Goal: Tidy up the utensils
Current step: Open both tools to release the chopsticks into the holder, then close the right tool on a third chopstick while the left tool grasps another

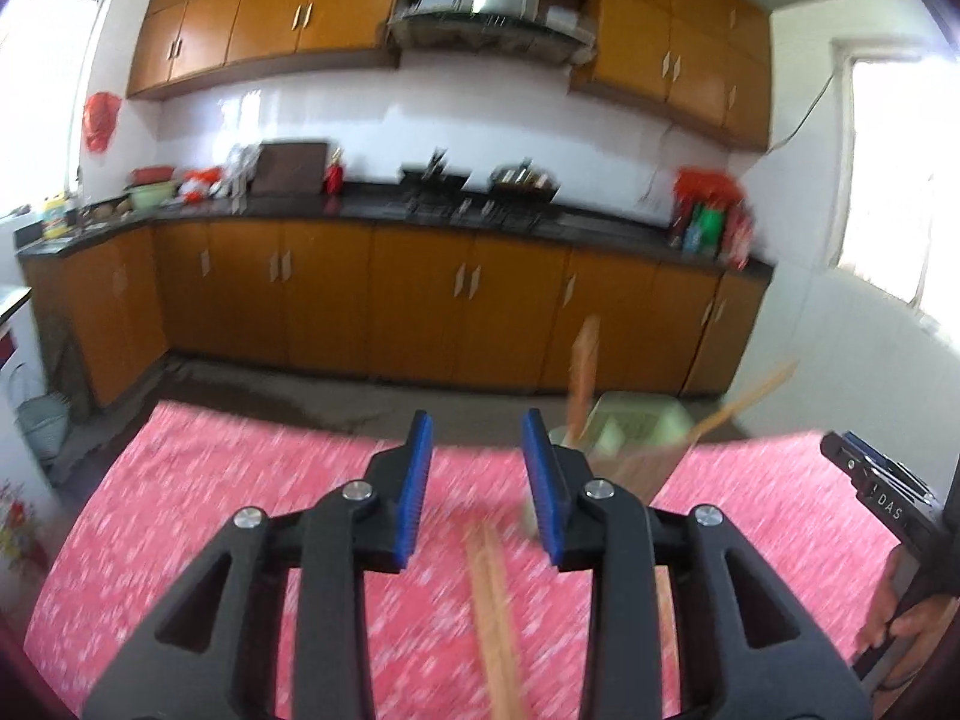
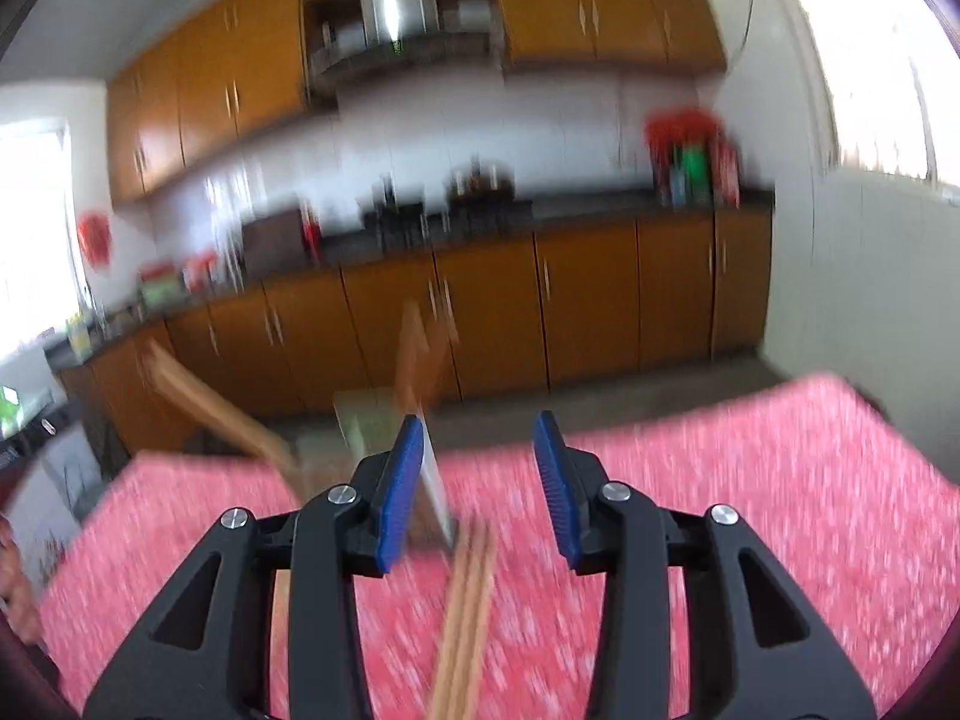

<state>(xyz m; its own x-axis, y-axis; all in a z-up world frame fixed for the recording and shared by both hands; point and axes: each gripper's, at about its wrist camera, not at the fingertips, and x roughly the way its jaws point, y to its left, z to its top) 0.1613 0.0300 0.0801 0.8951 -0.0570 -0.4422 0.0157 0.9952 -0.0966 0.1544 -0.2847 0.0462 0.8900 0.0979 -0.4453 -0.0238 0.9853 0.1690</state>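
Your left tool (image 1: 477,480) stood partly open with nothing gripped, above the wooden chopsticks (image 1: 495,618) lying on the pink-clothed worktop (image 1: 210,510). Just right, a green holder (image 1: 636,426) held upright utensils (image 1: 583,372). Your right tool (image 2: 480,483) also gaped, gripping nothing, over the same chopsticks.

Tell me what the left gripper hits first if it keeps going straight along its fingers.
Most likely the chopsticks lying on the pink tablecloth, right between and under the open left gripper. It points downward, so it would meet them or the cloth before the utensil holder beyond; blur leaves depth unsure.
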